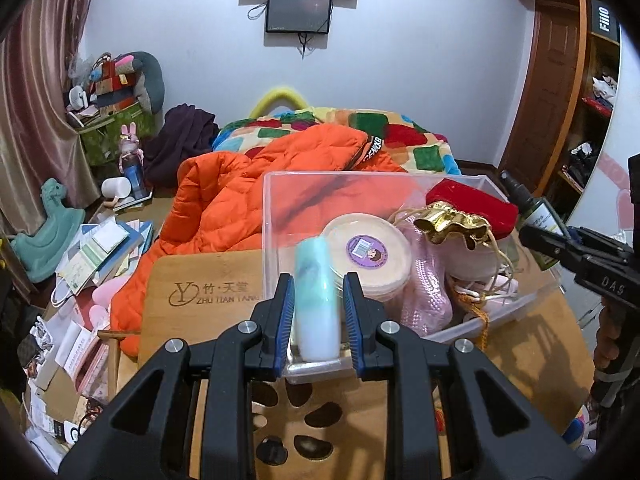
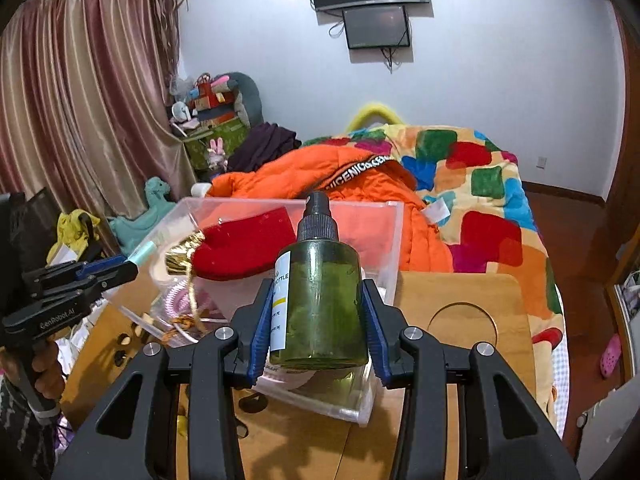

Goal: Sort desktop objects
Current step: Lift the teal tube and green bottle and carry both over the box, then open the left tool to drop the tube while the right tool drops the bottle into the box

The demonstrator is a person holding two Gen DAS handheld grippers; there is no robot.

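Observation:
My left gripper is shut on a pale turquoise tube, held upright over the near wall of a clear plastic bin. Inside the bin lie a round tub with a purple label, a pink knitted piece, a gold-topped pouch and a red velvet bag. My right gripper is shut on a green spray bottle with a black pump, above the bin's near right corner. Each gripper shows in the other's view: the right gripper and the left gripper.
The bin stands on a bamboo lap table with a round cup recess. Behind it lie an orange puffer jacket and a patchwork blanket. Books and papers crowd the left floor. A hand holds the left gripper's handle.

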